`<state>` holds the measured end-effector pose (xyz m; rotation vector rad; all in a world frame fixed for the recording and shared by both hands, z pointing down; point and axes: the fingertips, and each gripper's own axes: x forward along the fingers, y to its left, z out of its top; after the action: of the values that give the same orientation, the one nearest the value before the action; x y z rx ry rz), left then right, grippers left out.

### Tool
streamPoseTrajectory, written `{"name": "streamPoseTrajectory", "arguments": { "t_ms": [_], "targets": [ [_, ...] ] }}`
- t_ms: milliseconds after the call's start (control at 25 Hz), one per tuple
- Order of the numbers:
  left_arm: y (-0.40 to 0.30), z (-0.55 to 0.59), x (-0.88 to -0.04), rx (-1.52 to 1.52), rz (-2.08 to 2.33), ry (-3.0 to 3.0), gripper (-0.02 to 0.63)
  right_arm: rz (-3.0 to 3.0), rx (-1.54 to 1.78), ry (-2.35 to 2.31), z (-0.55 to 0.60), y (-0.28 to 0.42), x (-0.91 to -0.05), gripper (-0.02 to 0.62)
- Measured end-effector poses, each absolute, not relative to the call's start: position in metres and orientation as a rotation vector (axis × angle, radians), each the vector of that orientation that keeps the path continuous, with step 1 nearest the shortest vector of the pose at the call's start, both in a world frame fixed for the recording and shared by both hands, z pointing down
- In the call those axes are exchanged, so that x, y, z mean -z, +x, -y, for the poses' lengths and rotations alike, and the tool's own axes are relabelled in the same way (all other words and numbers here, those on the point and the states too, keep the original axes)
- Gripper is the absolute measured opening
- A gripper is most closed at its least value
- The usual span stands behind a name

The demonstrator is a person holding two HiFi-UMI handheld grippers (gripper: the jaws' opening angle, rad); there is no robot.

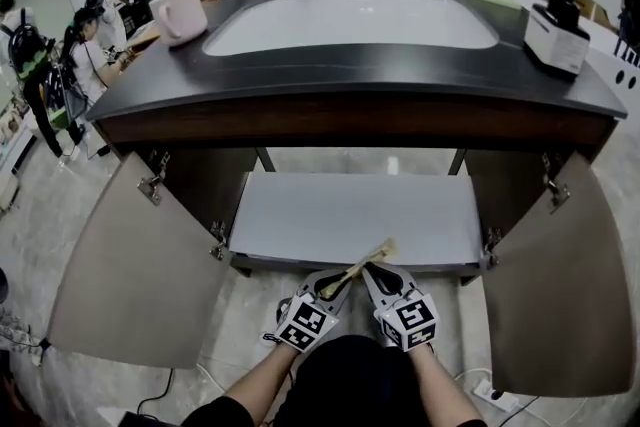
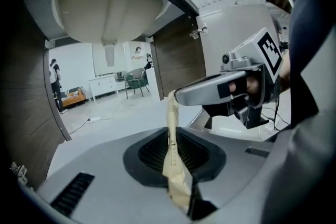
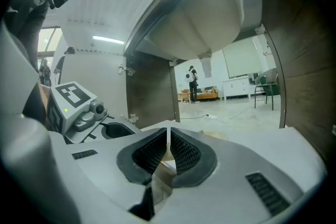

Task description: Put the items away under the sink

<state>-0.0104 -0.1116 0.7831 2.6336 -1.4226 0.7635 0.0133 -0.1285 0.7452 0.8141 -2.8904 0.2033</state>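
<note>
Head view: thin tan stick (image 1: 362, 265) pinched by both grippers
left gripper (image 1: 334, 288) and right gripper (image 1: 377, 272) are each clamped on it, right over the front edge of the shelf (image 1: 350, 215) under the sink (image 1: 350, 20).

Low in the head view's centre, both forearms (image 1: 262, 377) reach forward side by side. The left claw (image 1: 336, 283) and right claw (image 1: 376, 273) angle together, each clamped on one thin beige strip (image 1: 358, 266).
</note>
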Motion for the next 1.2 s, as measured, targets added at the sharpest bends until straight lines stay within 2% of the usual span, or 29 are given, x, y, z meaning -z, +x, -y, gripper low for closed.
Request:
{"name": "streamPoseTrajectory", "arguments": {
  "t_ms": [640, 1200],
  "targets": [
    [-0.062, 0.196, -0.828, -0.966, 1.438, 2.541, 0.050, 2.871, -0.314, 0.835, 0.187, -0.011, -0.782, 0.040],
    [-0.081, 0.244, -0.831, -1.086, 1.579, 2.452, 0.058, 2.854, -0.320, 0.823, 0.195, -0.017, -0.783, 0.040]
  ]
}}
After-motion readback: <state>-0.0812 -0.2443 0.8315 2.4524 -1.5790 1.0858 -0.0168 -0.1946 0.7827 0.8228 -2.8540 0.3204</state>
